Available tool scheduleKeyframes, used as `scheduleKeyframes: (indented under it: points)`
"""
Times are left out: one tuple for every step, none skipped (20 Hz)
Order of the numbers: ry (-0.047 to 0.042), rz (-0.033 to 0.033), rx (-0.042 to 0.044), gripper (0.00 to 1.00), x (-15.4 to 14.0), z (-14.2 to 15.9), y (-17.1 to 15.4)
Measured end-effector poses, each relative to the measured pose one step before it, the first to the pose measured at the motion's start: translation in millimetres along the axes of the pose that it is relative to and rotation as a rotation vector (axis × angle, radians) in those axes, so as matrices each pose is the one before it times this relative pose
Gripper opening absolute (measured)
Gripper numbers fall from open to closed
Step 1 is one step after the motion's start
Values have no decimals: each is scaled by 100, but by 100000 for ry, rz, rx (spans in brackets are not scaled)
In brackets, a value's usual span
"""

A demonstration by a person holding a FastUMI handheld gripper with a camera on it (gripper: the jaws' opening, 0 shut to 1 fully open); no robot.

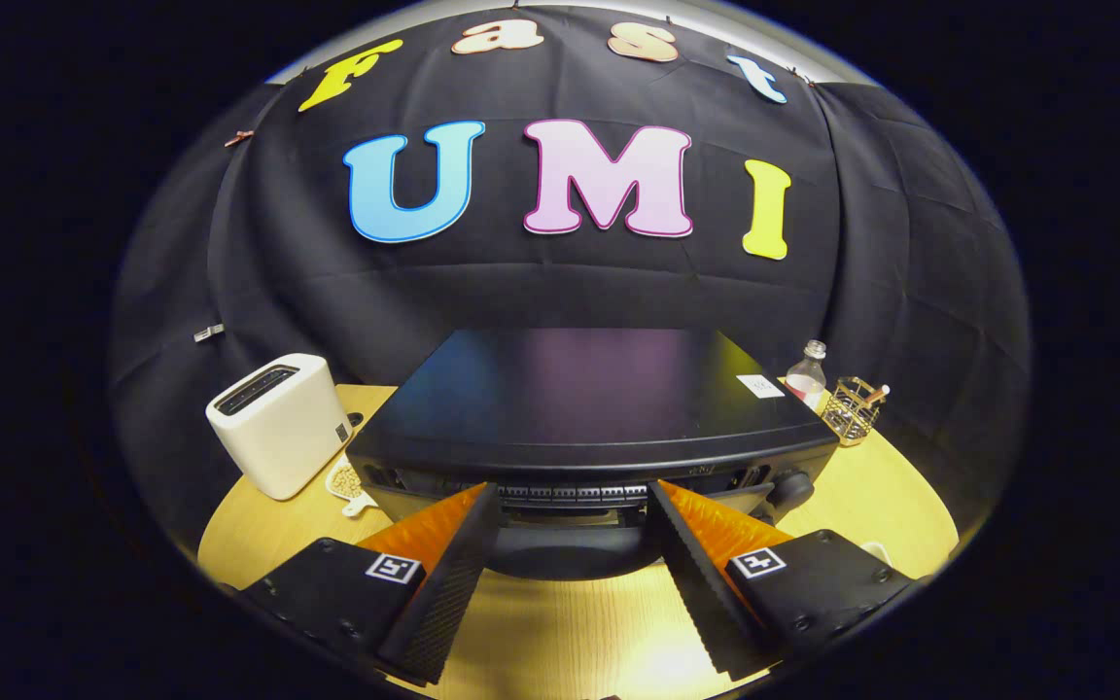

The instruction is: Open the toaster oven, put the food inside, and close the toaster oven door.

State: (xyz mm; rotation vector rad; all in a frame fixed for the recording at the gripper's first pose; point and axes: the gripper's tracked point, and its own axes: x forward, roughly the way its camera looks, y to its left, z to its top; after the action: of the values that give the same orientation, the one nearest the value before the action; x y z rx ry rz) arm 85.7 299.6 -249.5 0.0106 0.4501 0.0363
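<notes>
The toaster oven [584, 418] sits at the middle of a round, pale wood-grain table [570, 632], a wide black box with a flat, glossy top that mirrors soft colour. Its front face lies just ahead of the fingers: a perforated vent strip runs across it, and a round black knob [791, 486] stands at its right end. Whether the door is open or shut cannot be told from this high angle. A small white label [760, 386] lies on the top near the right rear corner.

The gripper [575, 501] hovers above the table's near edge, jaws spread wide with nothing between them; its ridged fingertips [468, 525] reach almost to the oven's front without clearly touching it.

To the left of the oven stands a white slot toaster [278, 423] with rounded corners and a dark slot on top. Between it and the oven, a small white dish [348, 484] holds pale round bits of food. To the right rear stand a clear plastic bottle [806, 377] and, just beside it, a gold wire holder [852, 410]. Creased black cloth hangs behind.
</notes>
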Motion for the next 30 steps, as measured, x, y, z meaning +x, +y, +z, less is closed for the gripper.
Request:
scheduleKeyframes:
  points:
    - [633,-326,662,99,-535,-377,-67]
    - [1082,-291,601,100,-515,-556,-13]
    - [805,-77,438,100,-505,-441,-4]
    - [737,2,349,100,-461,-524,17]
    - [748,151,173,99,-367,-514,-7]
    - [818,225,321,100,-268,-505,-60]
    - [676,243,673,99,-255,-458,-100]
    - [786,330,294,100,-351,-638,72]
    - [933,285,-96,99,-276,-491,2]
    - [925,22,-155,99,-233,-515,-22]
    - [924,-57,-492,99,-238,-493,8]
    - [1000,-84,-653,99,-370,-664,-14]
    - [1458,-54,-1253,99,-111,-668,0]
    - [976,118,-1089,100,-271,-675,32]
    - [1409,174,-1048,99,-148,-578,-52]
    - [1120,5,-1103,99,-99,-530,34]
    - [1299,-12,-920,100,-36,-457,-31]
    - [1322,11,-168,100,-65,-504,-19]
    - [2005,67,-179,100,19,-563,17]
    - [2198,108,257,99,22,-665,-5]
    - [3209,202,-142,99,89,-908,63]
    - [3458,293,-663,99,180,-1010,67]
    - [3680,853,-1357,99,165,-962,142]
    - [1720,508,-1395,99,-15,-738,-115]
    - [753,2,-776,99,99,-365,-188]
    - [1039,606,379,98,105,-297,-44]
    - [1878,843,1077,98,-6,-601,135]
    - [2880,898,1425,98,127,-697,62]
    - [2031,621,1401,98,85,-492,-31]
    - [232,595,298,98,-106,-234,-130]
